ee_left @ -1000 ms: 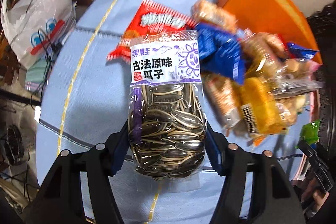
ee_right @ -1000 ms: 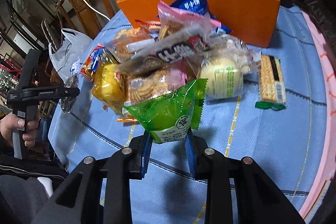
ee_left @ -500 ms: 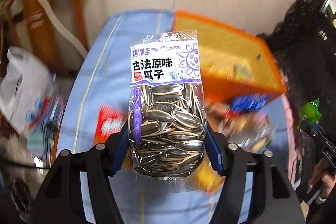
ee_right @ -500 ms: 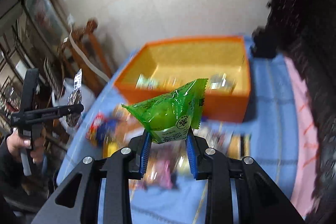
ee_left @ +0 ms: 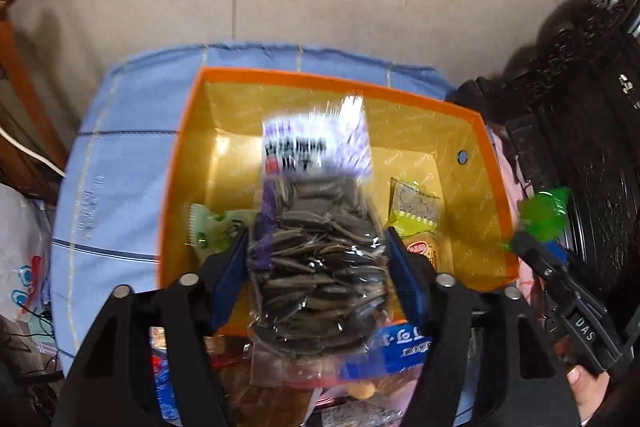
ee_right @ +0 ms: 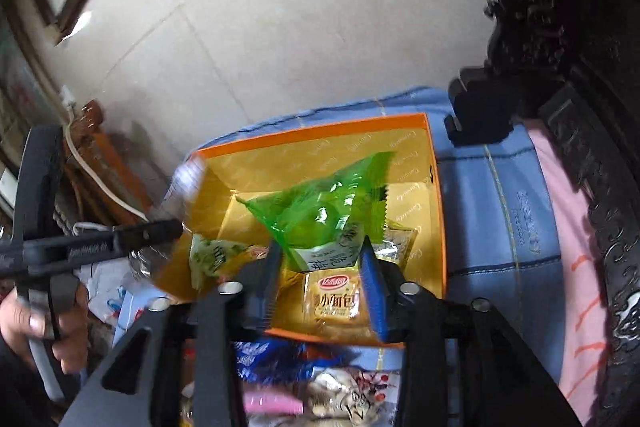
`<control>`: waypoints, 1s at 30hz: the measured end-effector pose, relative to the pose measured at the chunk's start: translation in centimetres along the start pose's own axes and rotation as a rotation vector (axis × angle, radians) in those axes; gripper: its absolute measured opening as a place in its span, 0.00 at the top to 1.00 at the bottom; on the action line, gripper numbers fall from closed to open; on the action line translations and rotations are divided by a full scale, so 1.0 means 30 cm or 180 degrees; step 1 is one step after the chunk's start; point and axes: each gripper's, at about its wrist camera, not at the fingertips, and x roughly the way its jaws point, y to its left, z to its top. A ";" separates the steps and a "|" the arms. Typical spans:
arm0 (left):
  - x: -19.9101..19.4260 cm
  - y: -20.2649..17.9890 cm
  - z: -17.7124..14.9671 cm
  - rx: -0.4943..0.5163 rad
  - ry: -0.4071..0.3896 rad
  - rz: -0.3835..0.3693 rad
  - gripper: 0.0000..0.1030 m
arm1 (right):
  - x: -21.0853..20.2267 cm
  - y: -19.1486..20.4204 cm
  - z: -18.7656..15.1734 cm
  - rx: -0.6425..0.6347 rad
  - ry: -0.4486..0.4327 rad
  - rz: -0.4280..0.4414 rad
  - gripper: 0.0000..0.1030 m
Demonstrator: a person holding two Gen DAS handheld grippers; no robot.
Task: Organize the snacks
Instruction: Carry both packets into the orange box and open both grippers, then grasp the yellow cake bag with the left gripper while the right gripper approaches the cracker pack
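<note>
A: Where are the two packets now, relative to the orange box (ee_left: 180,163)?

B: Both are over its open top. A second ago each claw was back above the snack pile on the blue-clothed tabletop (ee_left: 120,155); now both look down into the box.

A: And the grips?

B: The left claw (ee_left: 316,267) has just been opening. Its blue pads stand off the sides of the sunflower seed bag (ee_left: 320,255), which is blurred and looks to be slipping free, so I'd call it released. The right claw (ee_right: 320,275) has also just been opening; the green snack packet (ee_right: 320,211) is between its jaws but tilted and smeared, with a gap at each pad. Released too.

A: What does that mean for the tidying?

B: Probably two more items land beside the small bread packet (ee_right: 336,299) and the others already on the box floor. Plenty of snacks remain on the near side of the box.
</note>
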 end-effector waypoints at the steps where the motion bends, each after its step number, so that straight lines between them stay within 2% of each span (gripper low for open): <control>1: 0.009 0.003 -0.014 -0.0042 0.0035 0.0058 0.13 | 0.012 -0.006 -0.002 0.0120 0.0032 -0.0057 0.23; 4: -0.018 0.022 -0.041 -0.0090 -0.0147 0.0009 0.10 | -0.013 -0.007 -0.026 0.0188 -0.0163 -0.0139 0.20; 9: -0.087 0.132 -0.128 -0.0133 -0.0179 0.0107 0.09 | -0.048 -0.011 -0.142 0.0112 -0.0055 -0.0138 0.15; 15: -0.107 0.288 -0.318 -0.0451 0.0044 0.0110 0.09 | -0.113 -0.021 -0.338 0.0106 0.0158 -0.0224 0.12; 20: -0.101 0.339 -0.511 -0.0503 0.0326 0.0137 0.09 | -0.157 -0.010 -0.472 0.0210 0.0327 -0.0322 0.11; 24: -0.107 0.358 -0.659 -0.0314 0.0363 0.0329 0.09 | -0.171 0.011 -0.558 0.0245 0.0454 -0.0297 0.09; 30: -0.120 0.282 -0.806 0.0670 0.0150 0.0733 0.09 | -0.176 0.028 -0.659 0.0337 0.0630 -0.0252 0.09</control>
